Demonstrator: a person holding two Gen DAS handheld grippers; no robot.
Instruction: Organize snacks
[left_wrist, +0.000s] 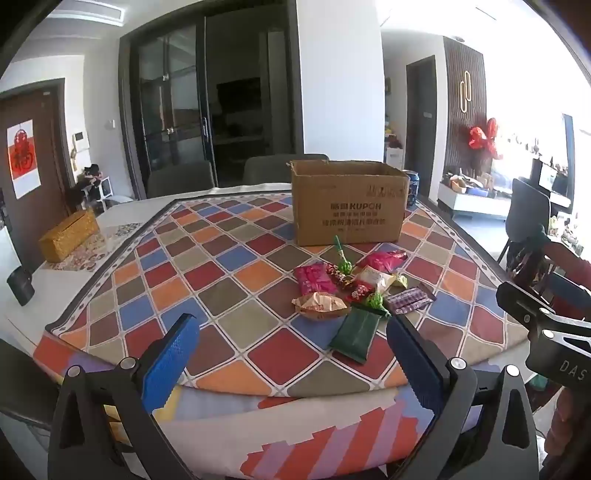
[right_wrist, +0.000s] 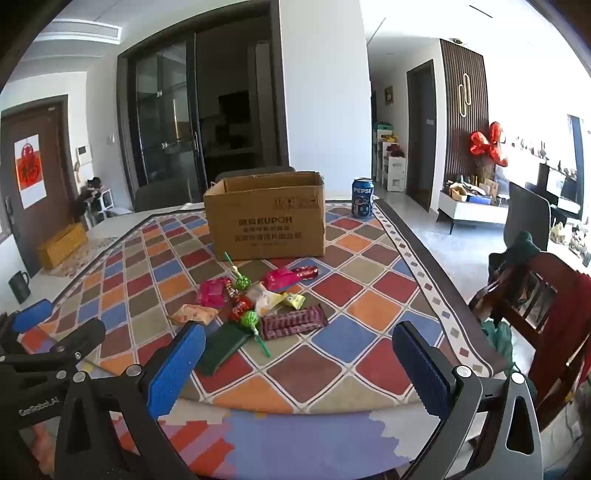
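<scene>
A pile of wrapped snacks lies on the checked tablecloth (left_wrist: 236, 266) in front of an open cardboard box (left_wrist: 347, 203) (right_wrist: 266, 218). In the pile are a dark green packet (left_wrist: 356, 334) (right_wrist: 221, 345), a purple bar (left_wrist: 410, 300) (right_wrist: 293, 321), an orange packet (left_wrist: 319, 304) (right_wrist: 194, 314), pink packets (left_wrist: 313, 278) (right_wrist: 211, 291) and green lollipops (right_wrist: 250, 320). My left gripper (left_wrist: 293, 332) is open, hovering near the table's front edge just short of the green packet. My right gripper (right_wrist: 299, 341) is also open, with nothing between its fingers.
A Pepsi can (right_wrist: 362, 197) stands to the right behind the box. A yellow woven box (left_wrist: 68, 234) and a dark mug (right_wrist: 19, 287) sit at the table's left side. A wooden chair (right_wrist: 546, 295) stands to the right of the table.
</scene>
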